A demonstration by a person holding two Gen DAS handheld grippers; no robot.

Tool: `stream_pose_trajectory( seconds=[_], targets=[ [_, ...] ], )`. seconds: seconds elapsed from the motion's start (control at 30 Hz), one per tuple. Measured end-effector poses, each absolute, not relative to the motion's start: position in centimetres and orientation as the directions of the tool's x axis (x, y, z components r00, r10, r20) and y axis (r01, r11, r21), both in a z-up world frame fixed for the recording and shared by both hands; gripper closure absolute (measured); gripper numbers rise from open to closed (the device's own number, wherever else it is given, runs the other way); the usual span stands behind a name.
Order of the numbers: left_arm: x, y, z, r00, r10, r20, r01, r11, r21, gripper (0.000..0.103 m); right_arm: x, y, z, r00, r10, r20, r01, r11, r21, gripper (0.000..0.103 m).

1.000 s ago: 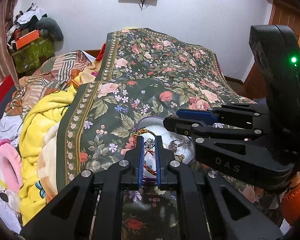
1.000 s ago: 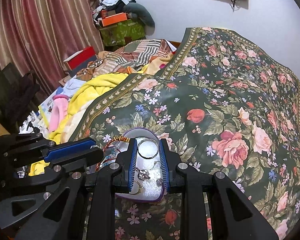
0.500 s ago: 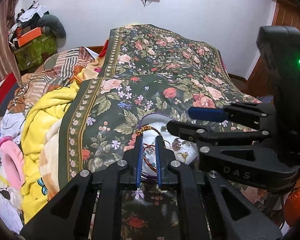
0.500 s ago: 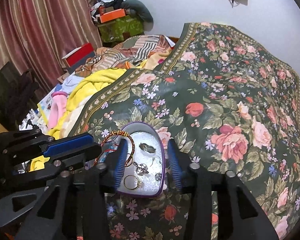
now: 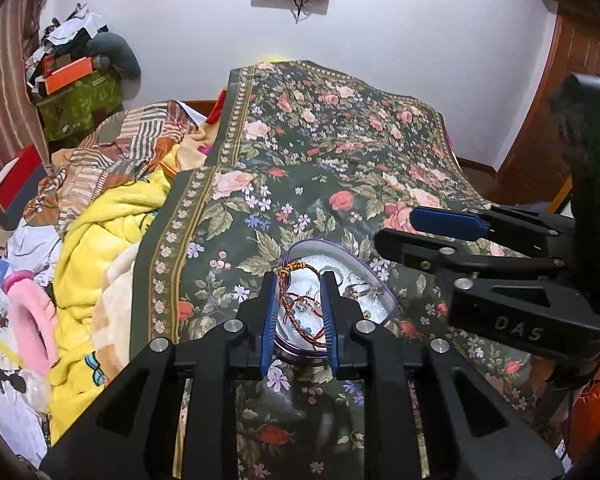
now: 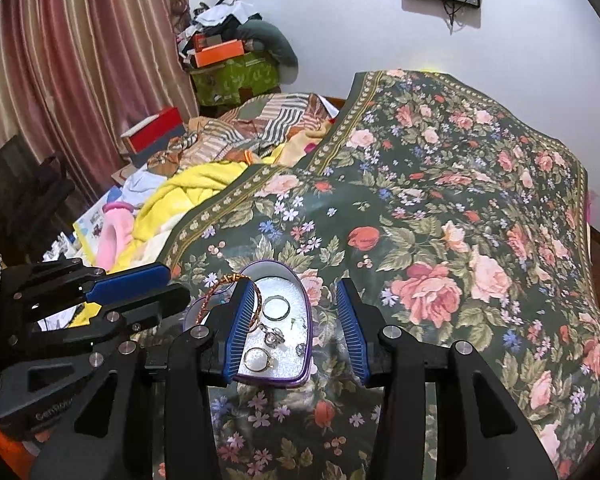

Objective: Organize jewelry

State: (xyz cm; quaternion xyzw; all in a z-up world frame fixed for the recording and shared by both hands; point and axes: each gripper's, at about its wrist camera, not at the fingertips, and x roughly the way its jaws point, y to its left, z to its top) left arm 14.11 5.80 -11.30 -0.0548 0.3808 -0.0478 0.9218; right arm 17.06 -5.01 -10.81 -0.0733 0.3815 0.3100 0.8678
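We judge sorting barely begun; rings and braided bracelet lie mixed in the tray; right gripper spread wide, left gripper parted at nine o'clock, both empty.

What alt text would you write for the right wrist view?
Open right tongs hover over a purple-rimmed heart-shaped tray holding rings and a braided bracelet, on a floral bedspread. The left tongs reach in beside it.
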Motion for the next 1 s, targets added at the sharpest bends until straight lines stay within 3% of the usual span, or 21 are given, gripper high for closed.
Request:
stream_pose_trajectory(
  seconds=[0.23, 0.67, 0.83, 1.0],
  targets=[
    [11.2, 5.0, -6.6, 0.782, -0.118, -0.612, 0.051, 0.991, -0.126, 0.083, 14.5, -7.1, -6.3, 0.592, 0.51, -0.624, -0.583, 0.806, 0.106, 0.064],
    [0.7, 2.0, 4.4, 0.942, -0.081, -0.325, 0.061, 0.996, -0.071, 0.083, 3.7, -12.0, 4.2, 0.767, 0.562, -0.308, -0.564, 0.82, 0.092, 0.064],
    [-3.8, 0.0, 6.9, 0.98, 0.015, -0.196, -0.013, 1.0, 0.012, 0.067, 0.1, -13.0, 6.0, 0.8, 0.56, -0.215, -0.556, 0.827, 0.088, 0.06],
    [-6.6, -0.9, 7.6, 0.987, 0.071, -0.141, -0.067, 0.997, 0.031, 0.053, -2.1, -13.2, 6.4, 0.823, 0.539, -0.179, -0.534, 0.842, 0.081, 0.051]
  ],
)
